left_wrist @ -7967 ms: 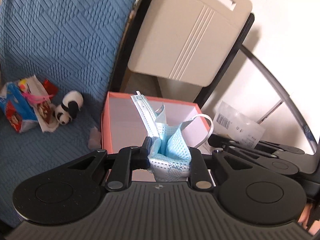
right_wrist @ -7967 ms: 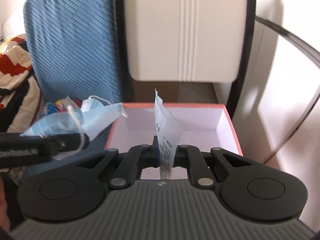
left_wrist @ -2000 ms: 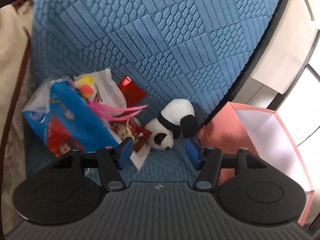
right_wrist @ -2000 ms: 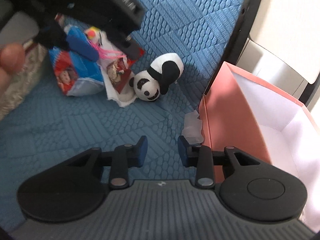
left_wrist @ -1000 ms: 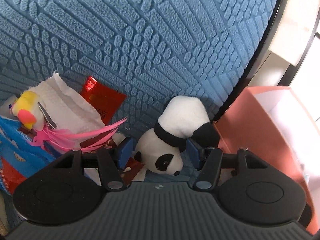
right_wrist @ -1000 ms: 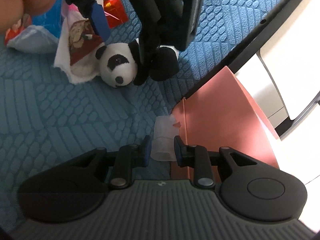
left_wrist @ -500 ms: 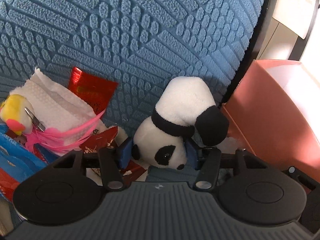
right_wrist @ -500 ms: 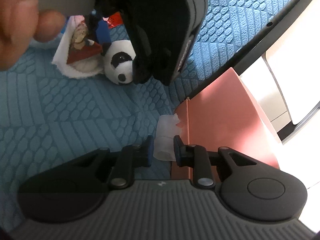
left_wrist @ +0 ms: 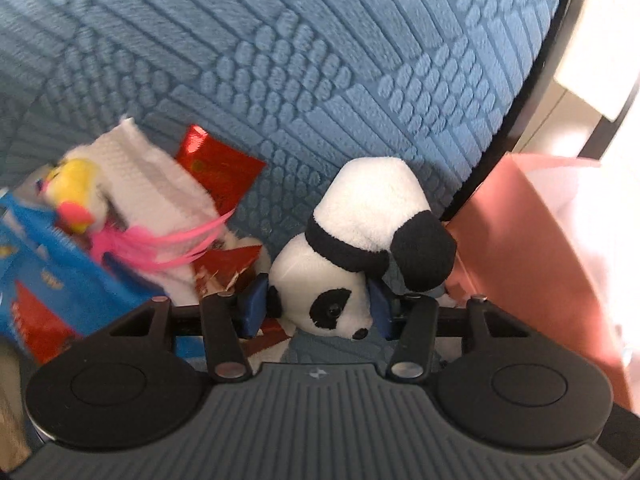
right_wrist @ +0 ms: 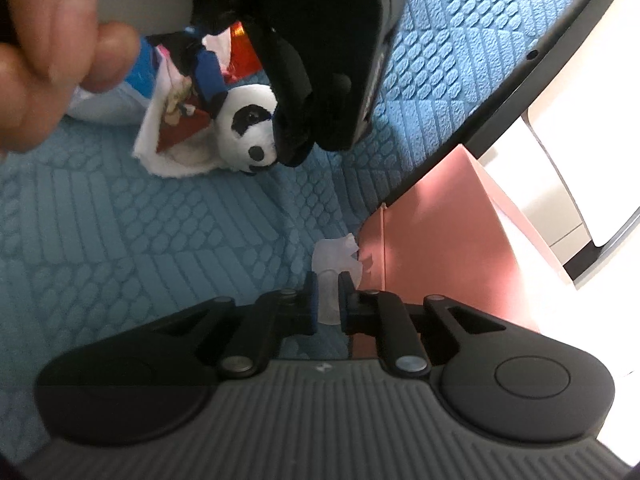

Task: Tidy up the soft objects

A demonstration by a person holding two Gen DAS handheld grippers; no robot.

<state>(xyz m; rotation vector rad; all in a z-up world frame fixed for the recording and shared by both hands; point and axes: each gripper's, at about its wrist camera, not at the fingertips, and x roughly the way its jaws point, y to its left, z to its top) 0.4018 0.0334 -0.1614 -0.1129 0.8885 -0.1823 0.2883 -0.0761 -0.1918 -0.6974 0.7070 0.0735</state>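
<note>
A black and white panda plush (left_wrist: 360,240) lies on the blue quilted cover (left_wrist: 320,60). My left gripper (left_wrist: 318,306) is shut on its head, one pad on each side. The panda's face also shows in the right wrist view (right_wrist: 248,128), under the left gripper's body. My right gripper (right_wrist: 327,300) is shut on a small white translucent wrapper (right_wrist: 336,256) lying beside the pink box (right_wrist: 432,232).
A pile at the left holds a white tissue (left_wrist: 160,176), red packets (left_wrist: 220,168), a blue snack bag (left_wrist: 48,280) and a yellow and pink feather toy (left_wrist: 80,196). The pink box (left_wrist: 532,240) stands at the right against the bed's dark edge.
My left gripper has closed its pads onto the panda's head. My right gripper has closed further onto the white wrapper beside the box.
</note>
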